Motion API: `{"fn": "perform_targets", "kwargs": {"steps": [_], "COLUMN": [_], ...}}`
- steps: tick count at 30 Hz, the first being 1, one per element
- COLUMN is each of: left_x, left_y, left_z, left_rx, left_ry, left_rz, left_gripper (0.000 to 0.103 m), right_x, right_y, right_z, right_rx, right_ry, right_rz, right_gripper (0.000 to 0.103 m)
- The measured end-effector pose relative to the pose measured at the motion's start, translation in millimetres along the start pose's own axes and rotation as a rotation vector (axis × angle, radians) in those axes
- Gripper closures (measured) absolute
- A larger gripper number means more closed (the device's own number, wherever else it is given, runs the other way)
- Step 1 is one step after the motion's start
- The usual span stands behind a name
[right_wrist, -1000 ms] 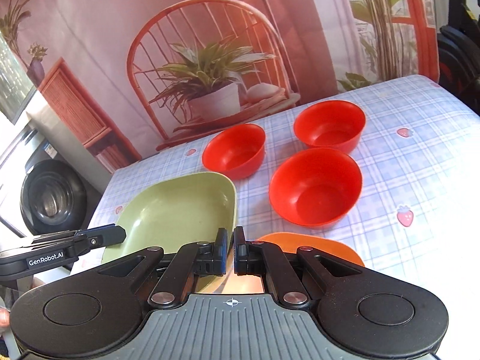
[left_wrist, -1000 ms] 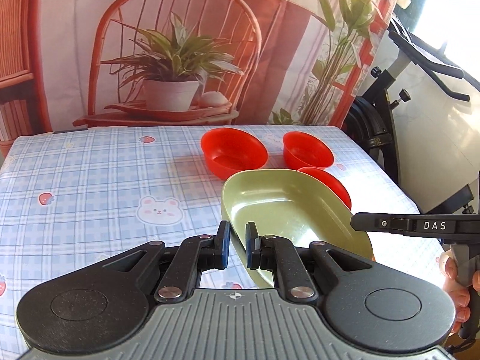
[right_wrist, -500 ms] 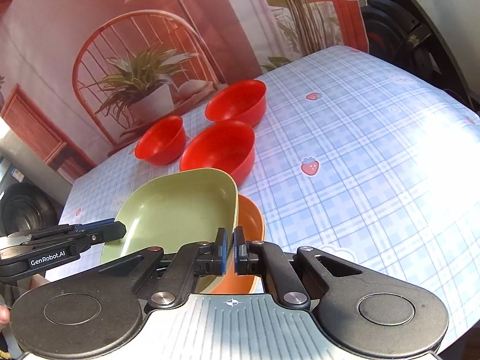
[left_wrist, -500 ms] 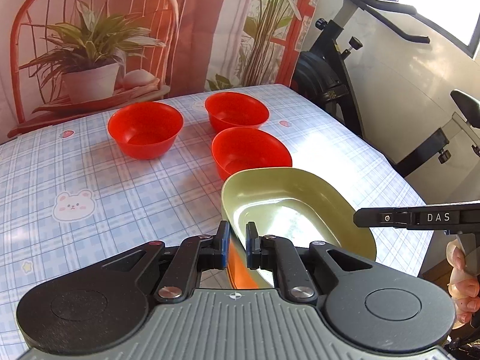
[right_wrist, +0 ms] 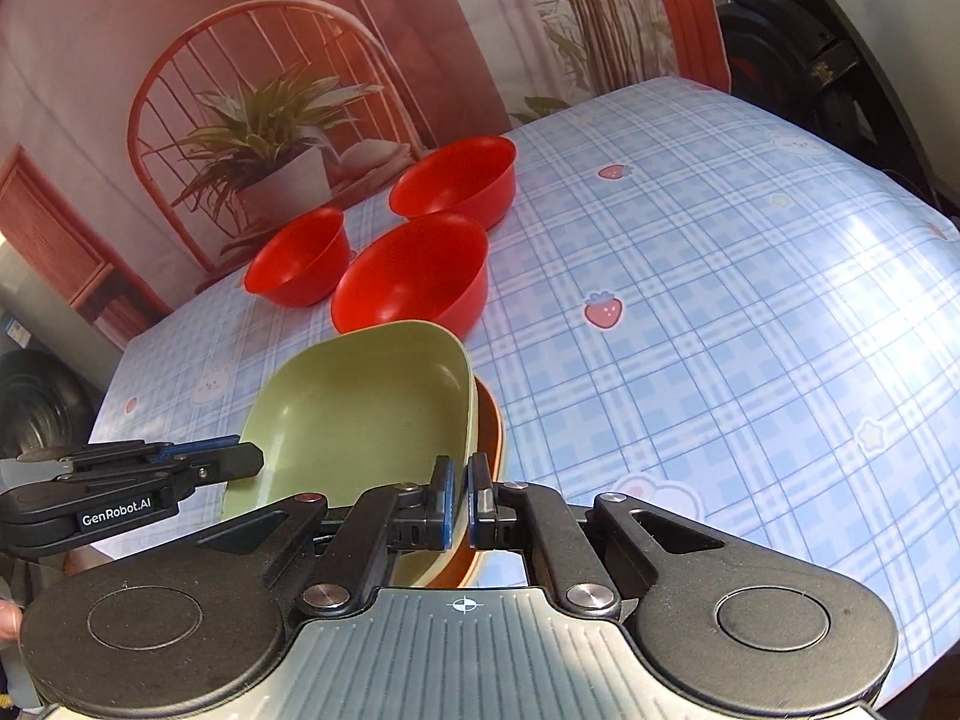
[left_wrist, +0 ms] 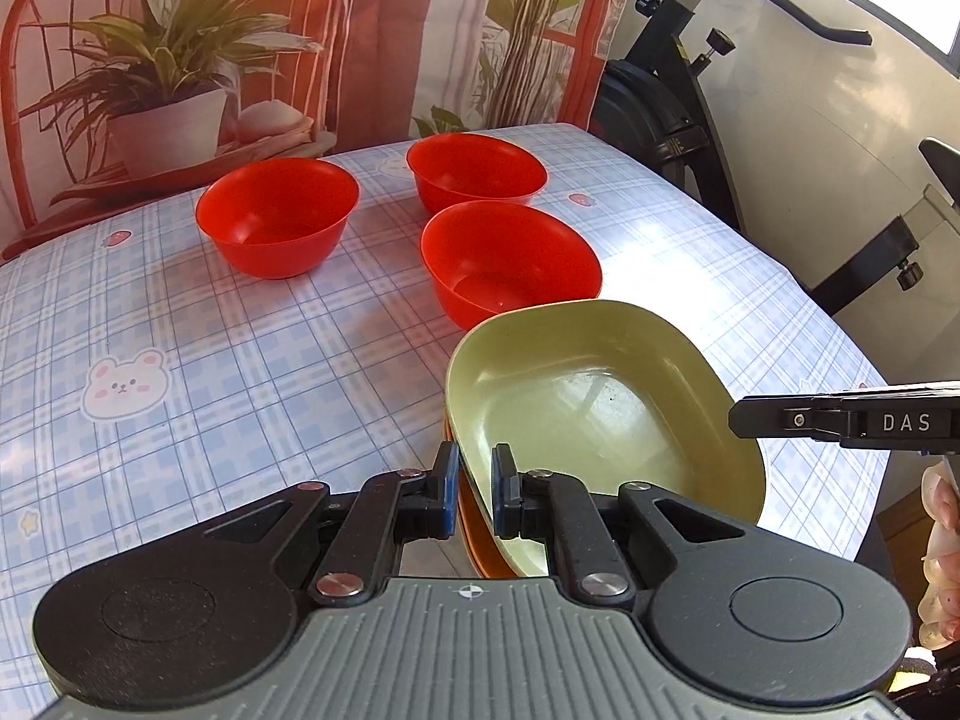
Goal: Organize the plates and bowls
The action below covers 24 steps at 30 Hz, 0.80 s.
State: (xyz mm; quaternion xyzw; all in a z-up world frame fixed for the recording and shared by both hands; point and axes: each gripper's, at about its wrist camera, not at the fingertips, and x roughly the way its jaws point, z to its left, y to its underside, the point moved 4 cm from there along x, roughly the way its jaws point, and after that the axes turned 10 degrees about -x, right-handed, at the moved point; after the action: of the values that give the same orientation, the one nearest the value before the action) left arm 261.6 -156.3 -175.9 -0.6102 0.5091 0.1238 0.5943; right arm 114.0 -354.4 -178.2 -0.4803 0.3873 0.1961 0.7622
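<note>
A pale green plate point(left_wrist: 600, 408) is held from both sides just over an orange plate point(left_wrist: 480, 546) on the checked tablecloth; whether the two plates touch I cannot tell. My left gripper point(left_wrist: 474, 489) is shut on the green plate's near rim. My right gripper point(right_wrist: 459, 501) is shut on the opposite rim of the green plate point(right_wrist: 360, 408), with the orange plate point(right_wrist: 491, 420) showing beneath it. Each gripper appears in the other's view: the right gripper point(left_wrist: 744, 417), the left gripper point(right_wrist: 252, 459). Three red bowls point(left_wrist: 276, 216) point(left_wrist: 477, 171) point(left_wrist: 510, 264) stand beyond the plates.
The table point(right_wrist: 720, 330) drops off at its right edge, where an exercise bike point(left_wrist: 678, 96) stands close. A printed backdrop with a chair and a plant hangs behind the table. A person's hand point(left_wrist: 942, 540) shows at the right. A dark round machine point(right_wrist: 36, 414) sits left.
Both grippers have carried the green plate down and sideways until it is over the orange plate. The red bowls now appear further left in the views.
</note>
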Motion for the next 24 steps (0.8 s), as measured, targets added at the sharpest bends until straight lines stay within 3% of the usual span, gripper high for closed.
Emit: {"fn": "perform_targets", "kwargs": {"steps": [24], "left_x": [6], "left_y": [6], "left_z": [2], "left_rx": [0.004], "left_ry": [0.008], "left_rz": [0.007], "left_gripper": [0.091], "right_x": [8], "right_y": [15], "right_z": [1], "right_rx": [-0.025], "right_ry": [0.005], "right_rz": [0.074], "right_gripper": [0.098]}}
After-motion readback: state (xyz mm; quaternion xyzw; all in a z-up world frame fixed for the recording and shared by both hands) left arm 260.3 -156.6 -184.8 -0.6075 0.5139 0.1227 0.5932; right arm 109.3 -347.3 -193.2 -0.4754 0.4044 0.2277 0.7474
